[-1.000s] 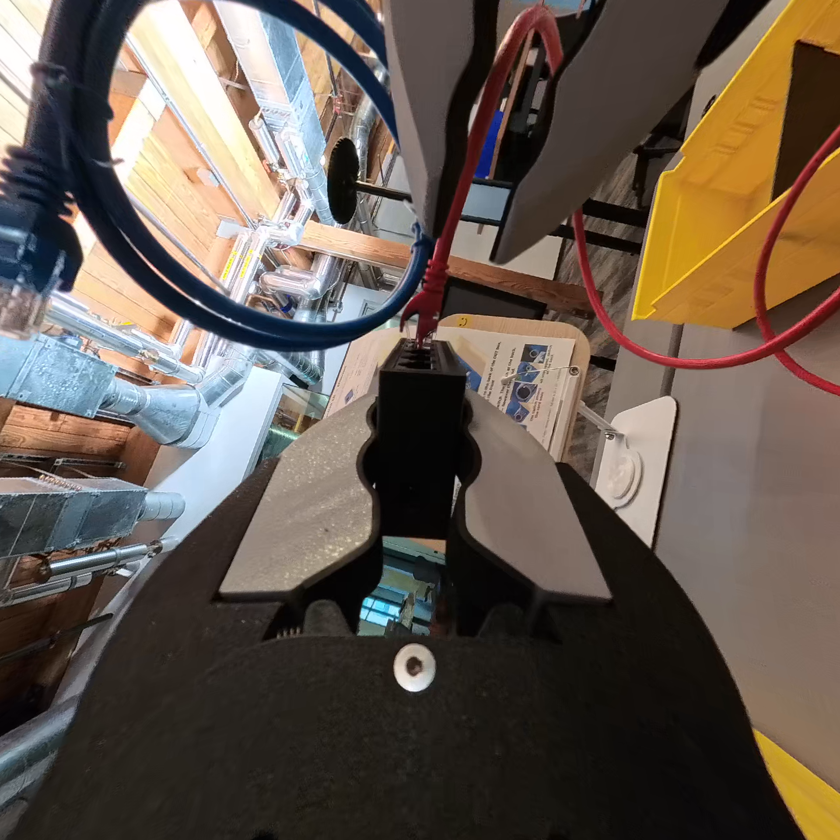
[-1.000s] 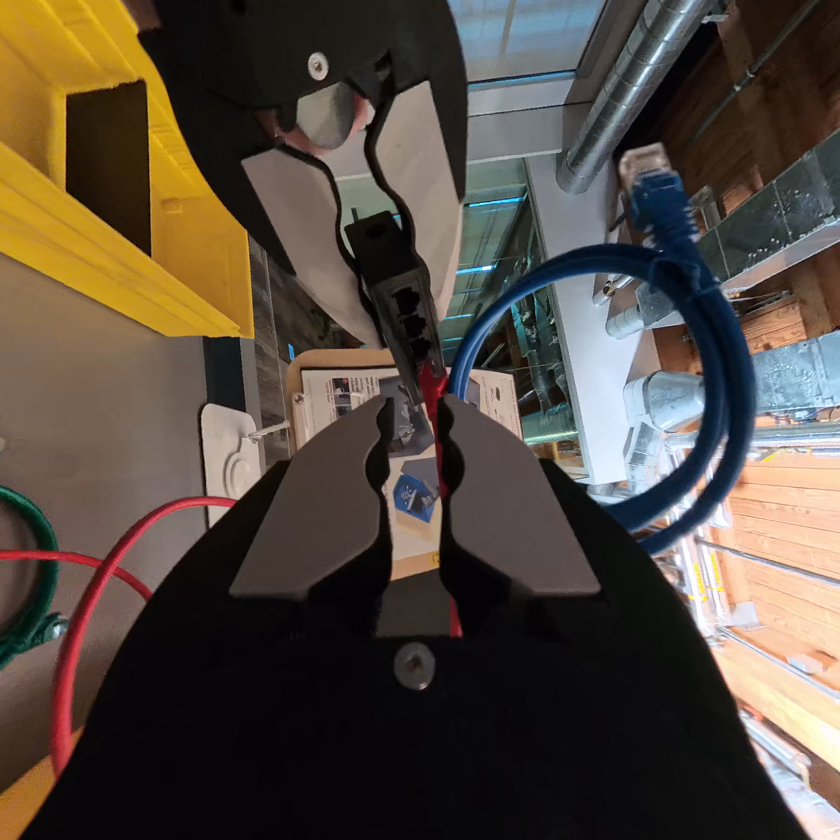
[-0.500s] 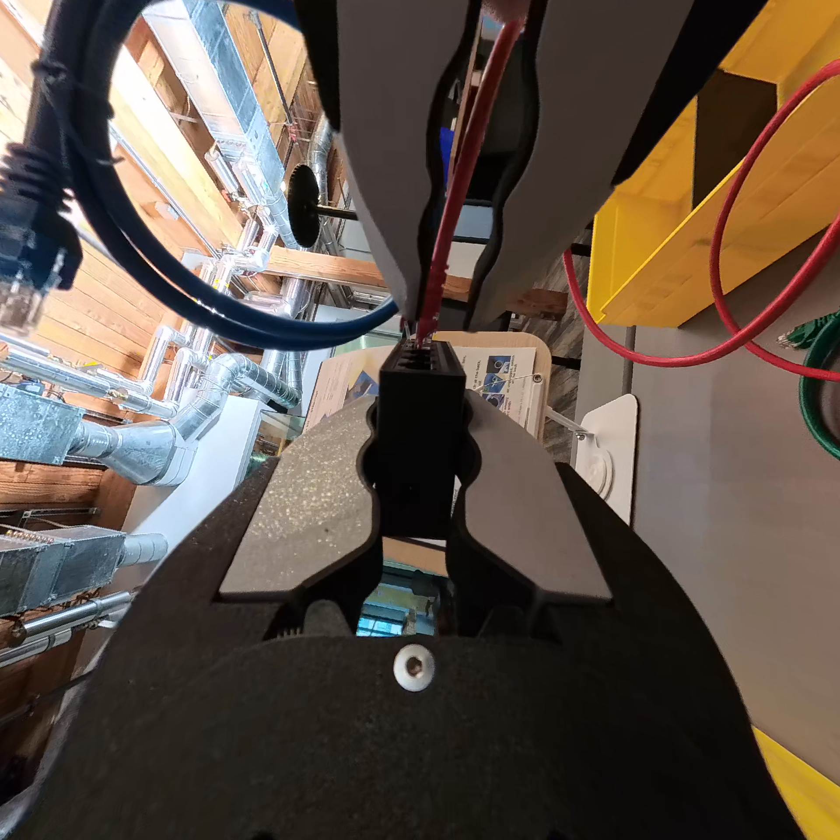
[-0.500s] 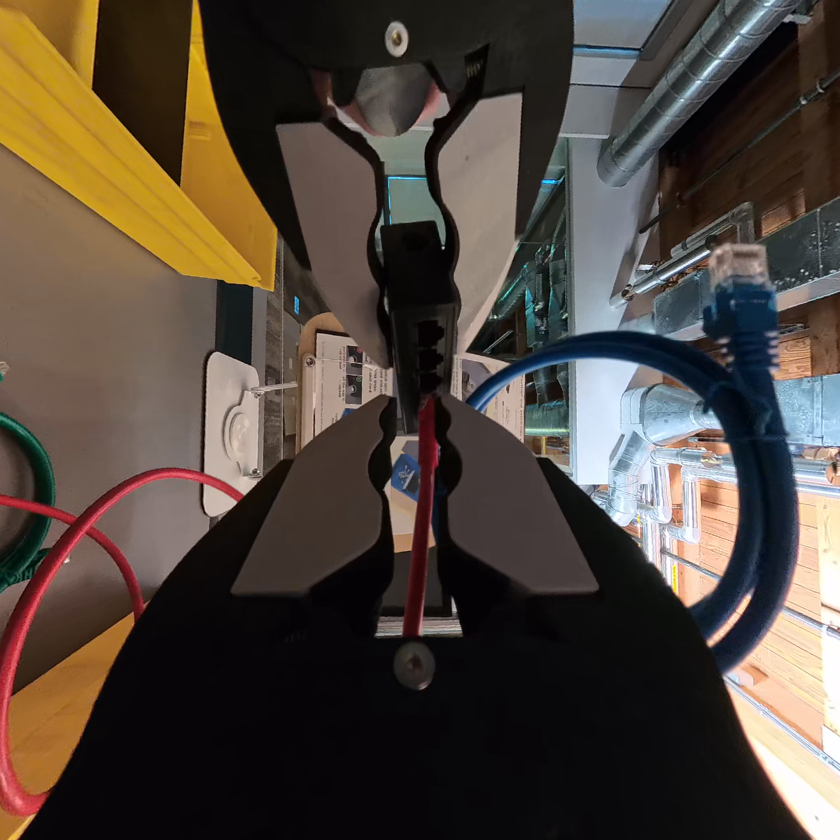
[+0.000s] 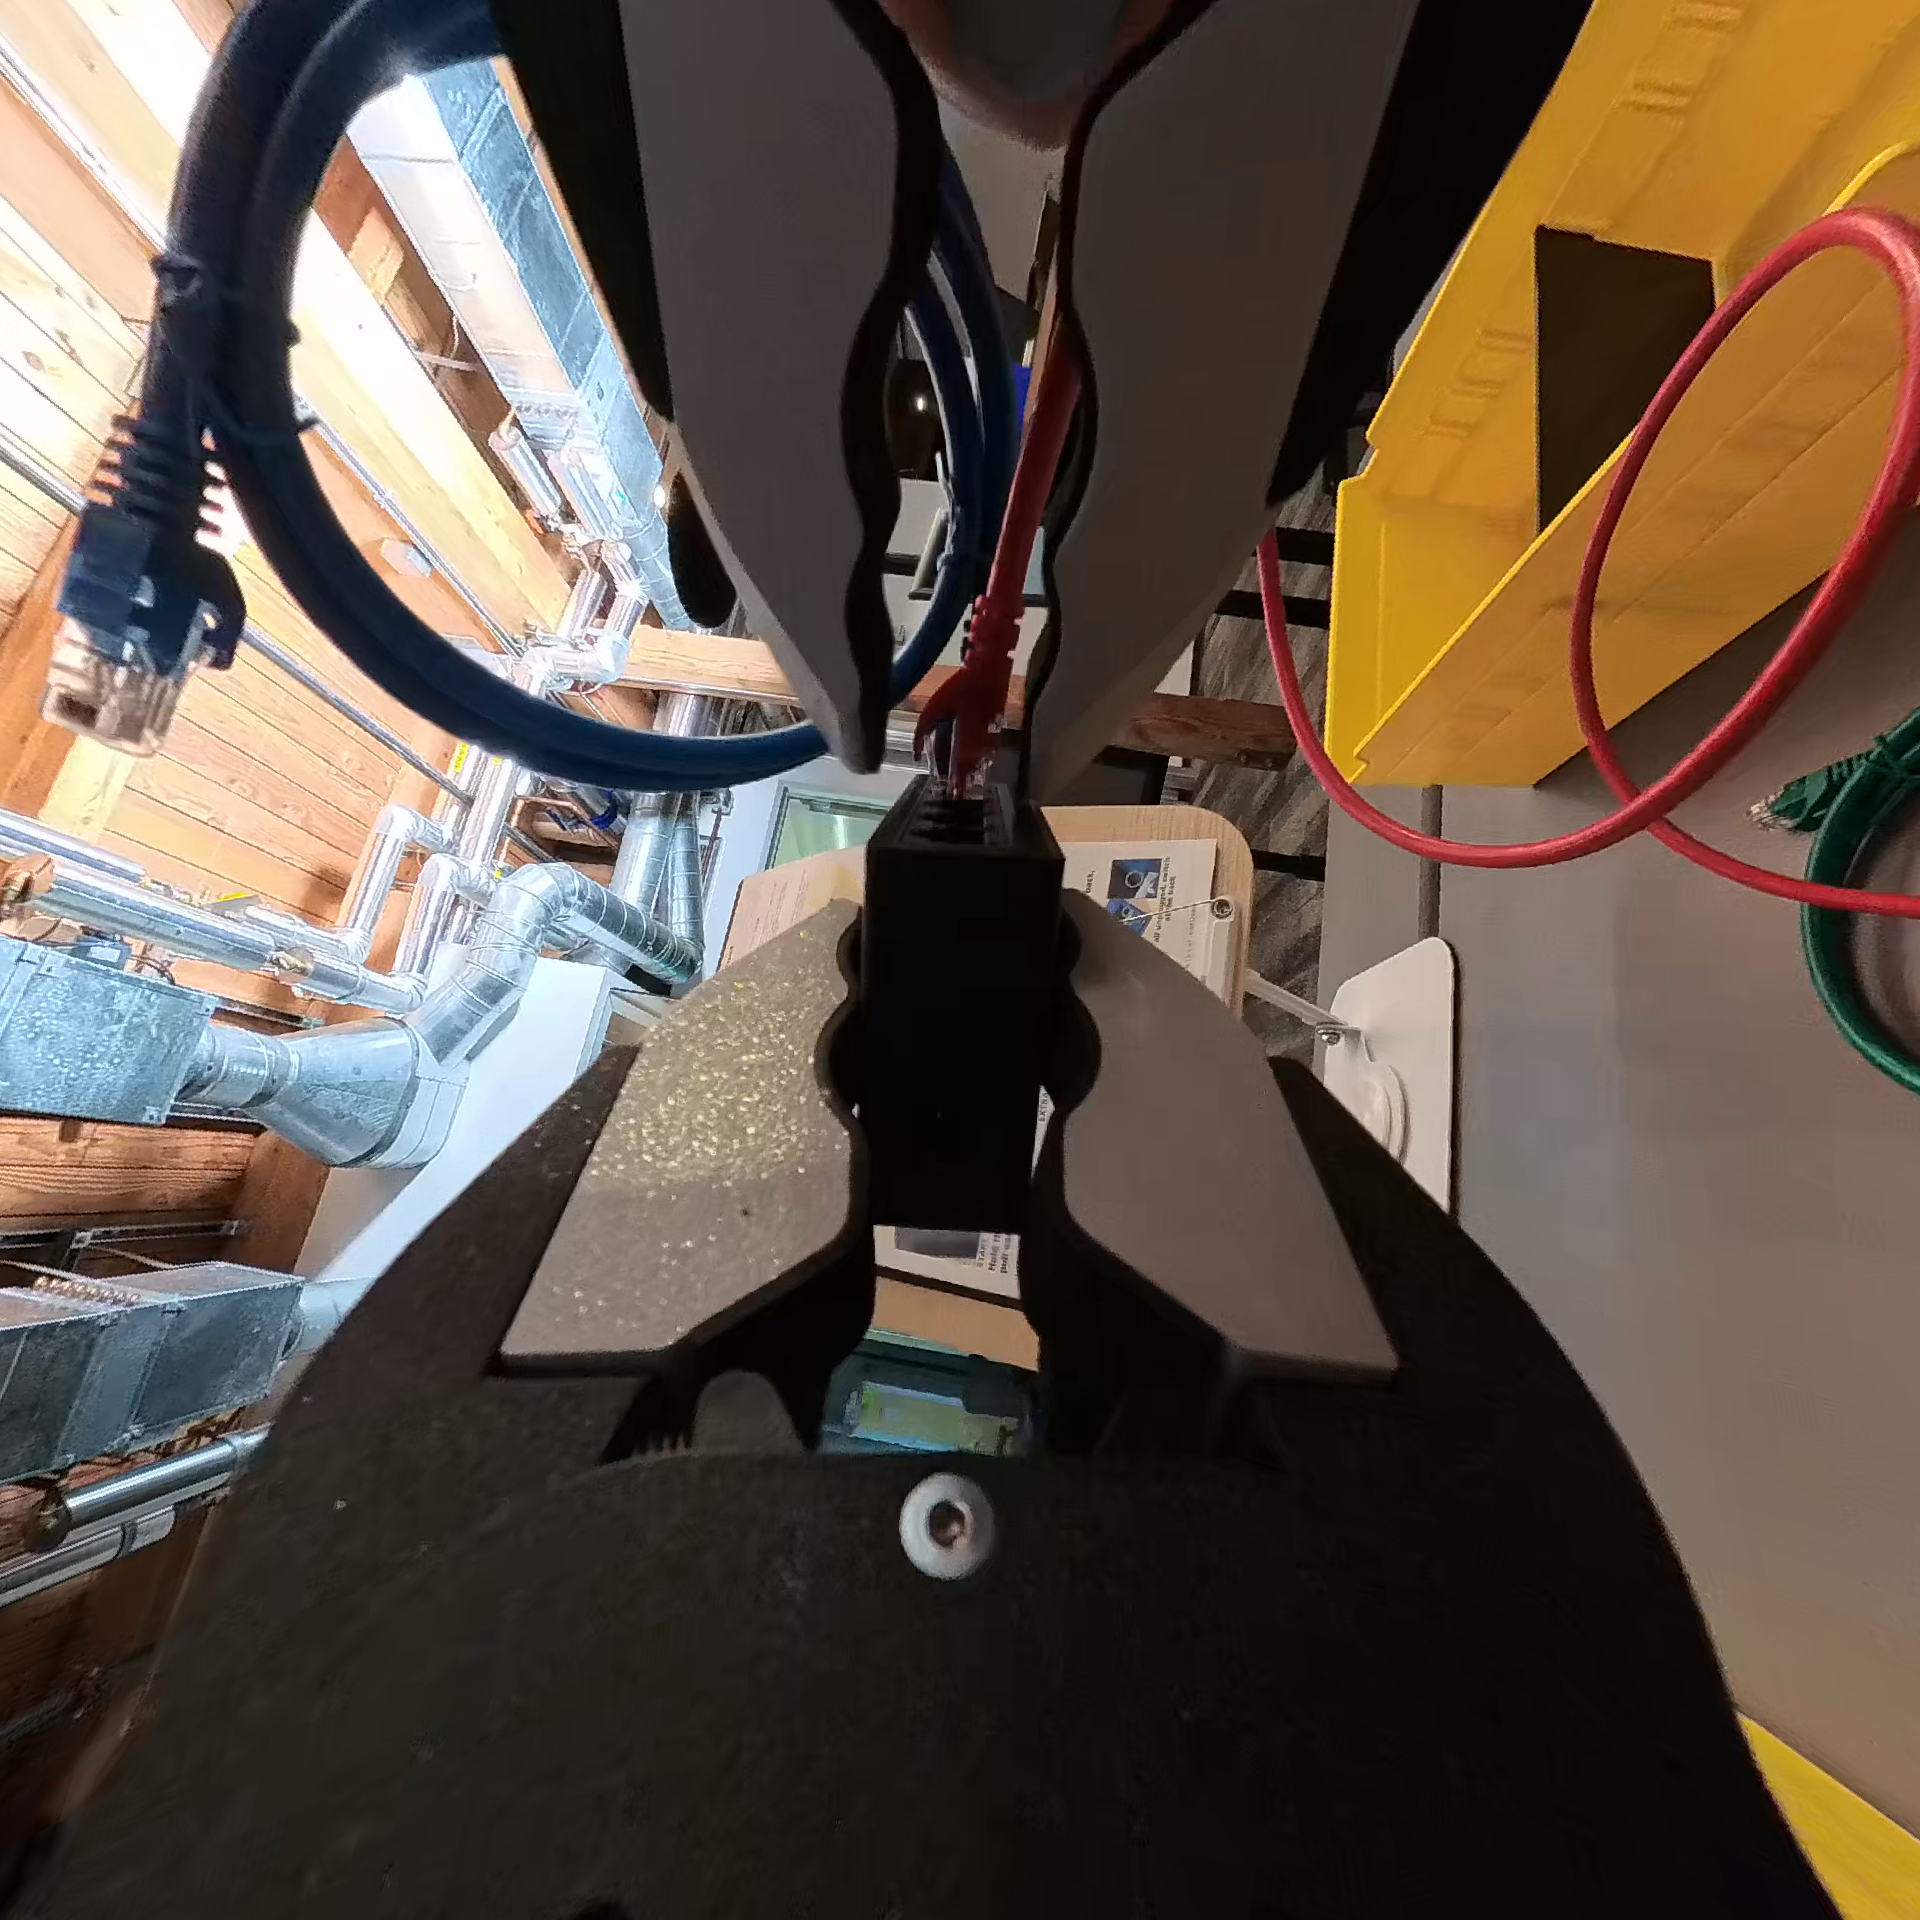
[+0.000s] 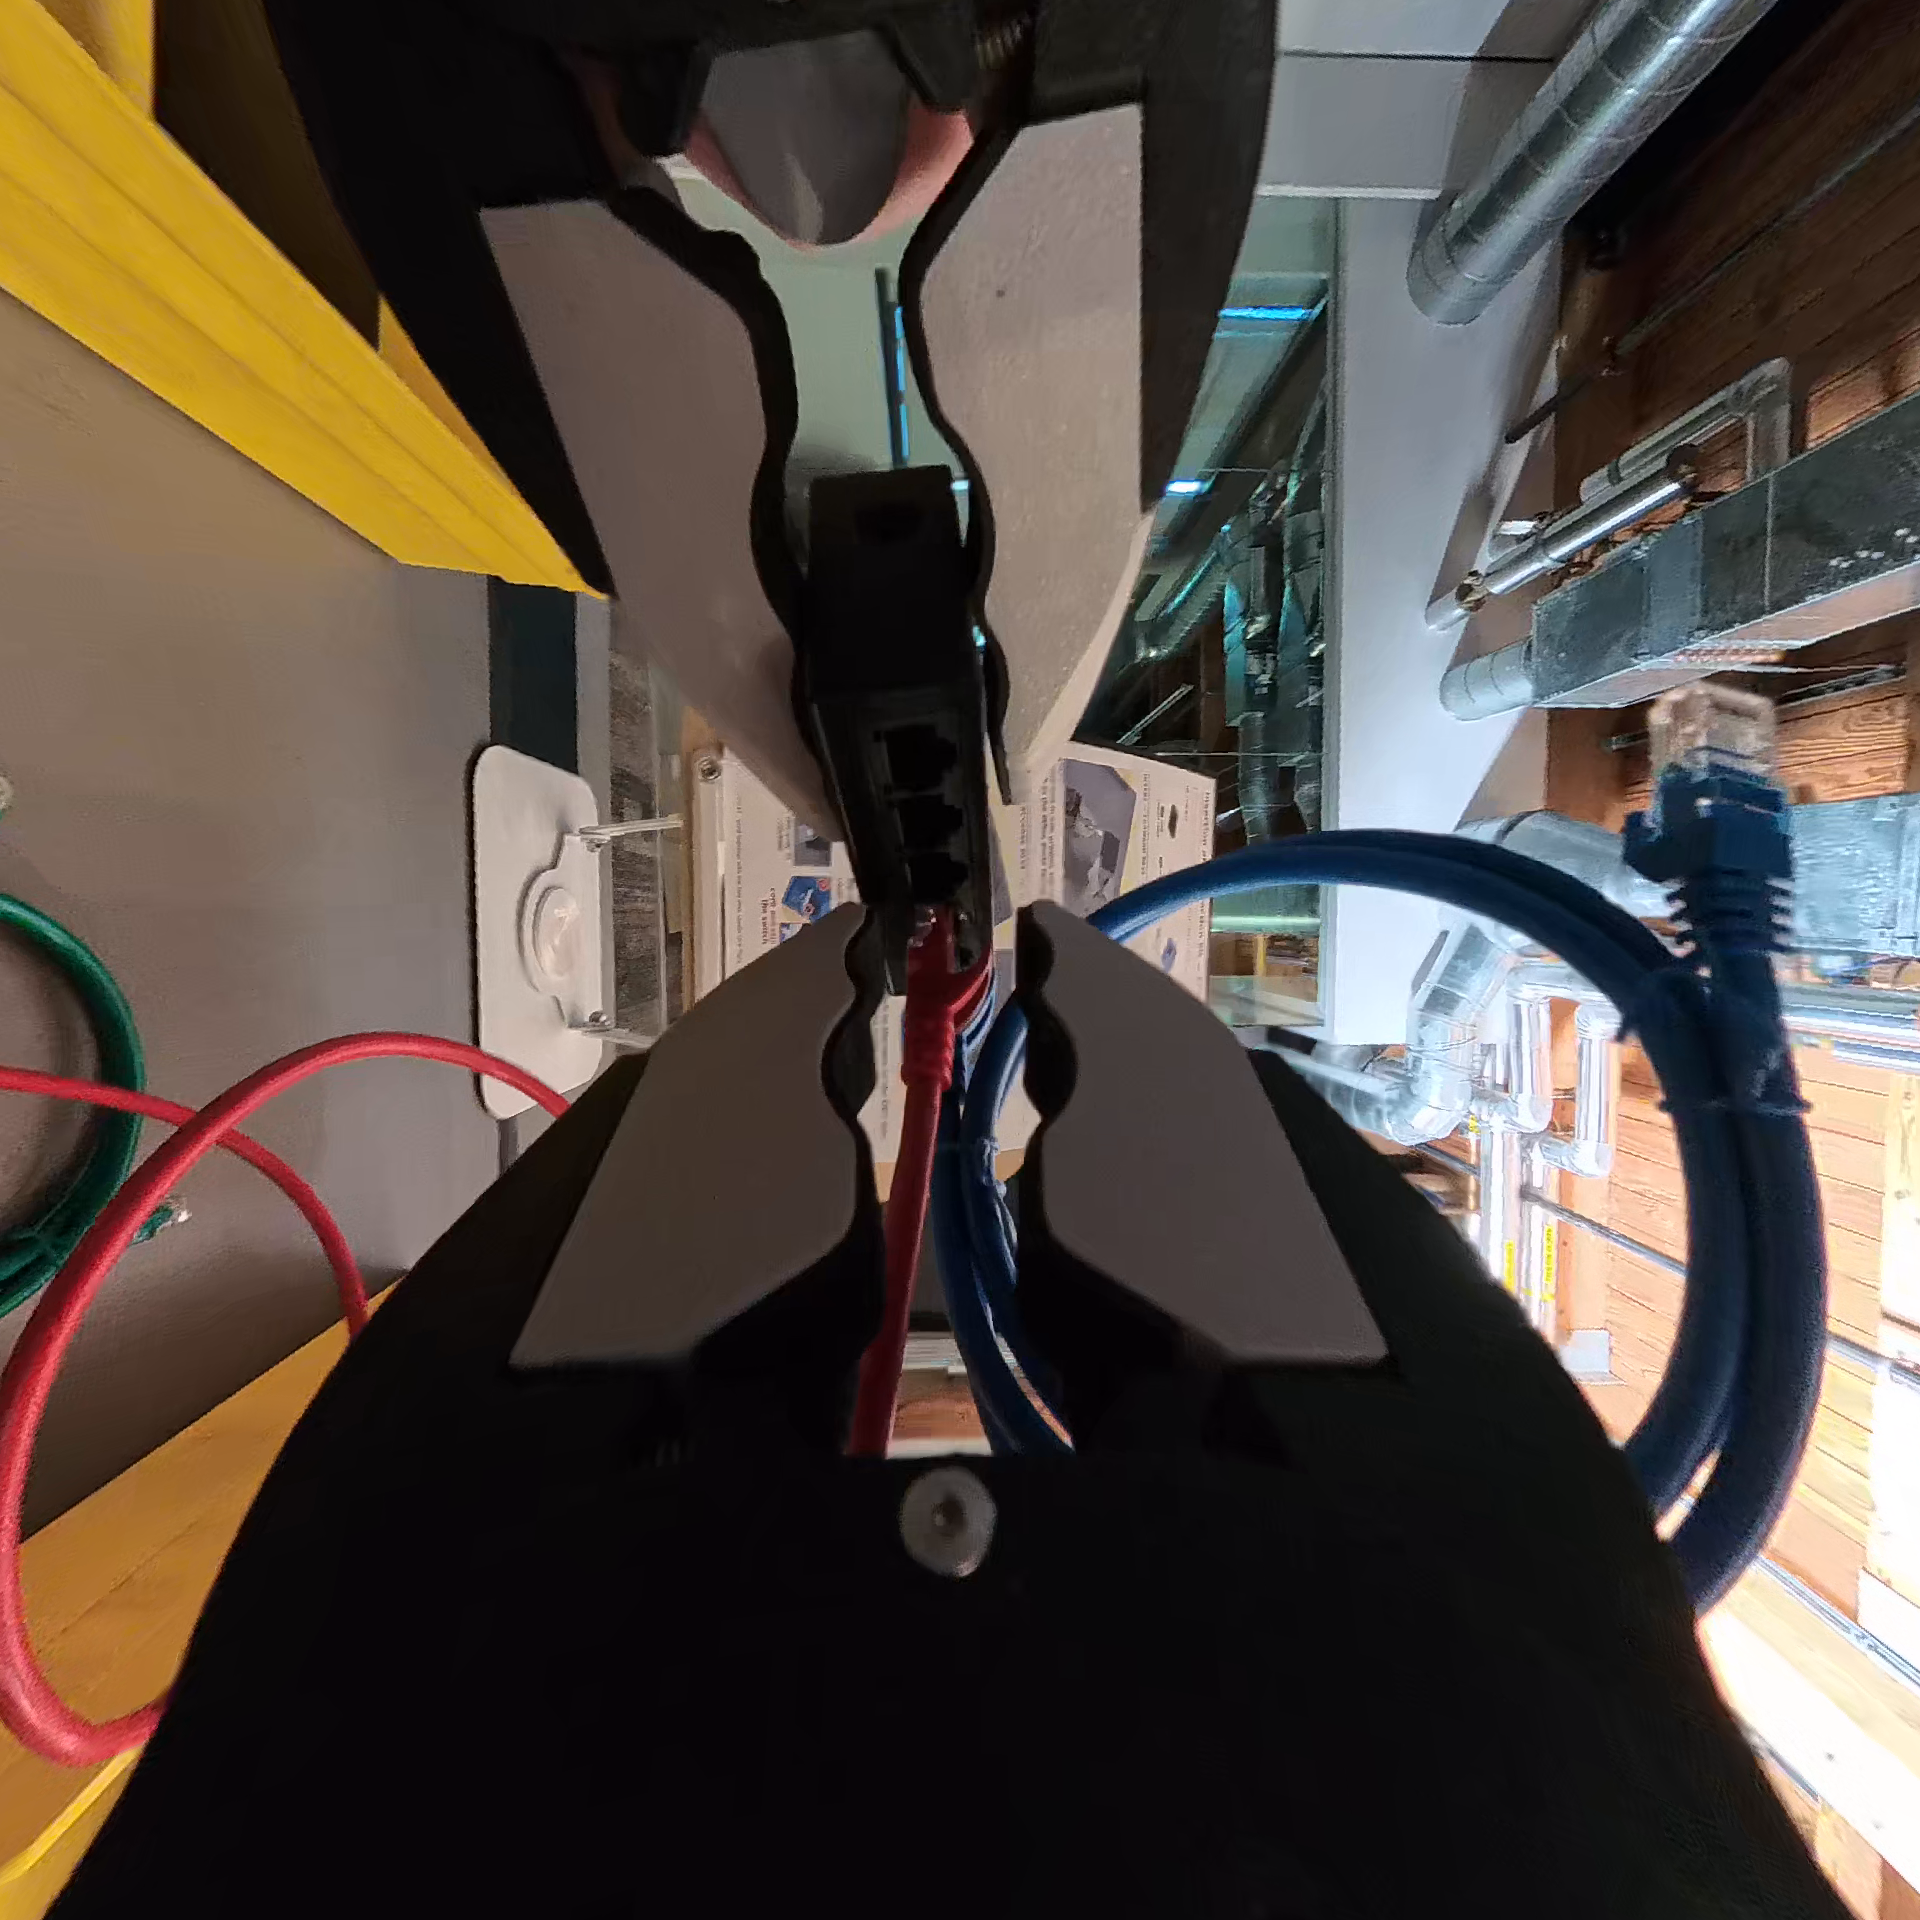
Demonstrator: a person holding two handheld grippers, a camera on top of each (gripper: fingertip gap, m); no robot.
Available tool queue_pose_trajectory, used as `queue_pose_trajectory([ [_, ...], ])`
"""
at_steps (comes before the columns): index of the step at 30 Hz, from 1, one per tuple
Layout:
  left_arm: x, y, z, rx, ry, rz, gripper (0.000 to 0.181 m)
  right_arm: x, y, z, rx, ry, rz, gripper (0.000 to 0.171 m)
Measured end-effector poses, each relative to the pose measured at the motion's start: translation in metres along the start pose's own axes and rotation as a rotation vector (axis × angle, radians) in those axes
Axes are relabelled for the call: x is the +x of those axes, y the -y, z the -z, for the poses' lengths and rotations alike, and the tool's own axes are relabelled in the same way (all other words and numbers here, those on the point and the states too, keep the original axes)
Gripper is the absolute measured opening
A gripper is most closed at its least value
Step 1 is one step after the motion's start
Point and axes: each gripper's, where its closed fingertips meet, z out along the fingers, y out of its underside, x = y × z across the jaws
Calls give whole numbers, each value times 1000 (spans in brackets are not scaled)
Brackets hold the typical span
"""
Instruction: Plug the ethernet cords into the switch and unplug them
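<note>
Switch [image 5: 961, 1023], clamped in left claw [image 5: 958, 971]: red cord [image 6: 920, 1101] seated in end port between parted right claw [image 6: 940, 920], blue cord [image 6: 1714, 1091] beside; green cord [image 6: 73, 1101] on counter [image 6: 260, 779], three ports unfilled, unplugging outstanding.

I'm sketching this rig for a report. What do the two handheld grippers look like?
Both look alike. The left gripper and right gripper each have a broad, rounded, matte black body with a silver screw at its centre. Each carries two flat grey fingers that taper forward, with wavy black inner edges. No sleeves or markings show.
</note>
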Motion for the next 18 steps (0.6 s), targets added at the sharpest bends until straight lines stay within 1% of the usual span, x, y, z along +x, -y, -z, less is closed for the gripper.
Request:
queue_pose_trajectory([
  [4,1,1,1,7,-15,12,29,-5,-4,3,-31,48,23,25],
  [8,1,4,1,15,-18,20,29,-3,-7,7,-57,44,53,22],
  [18,-1,6,1,19,-14,46,29,4,-7,9,-88,9,53,21],
])
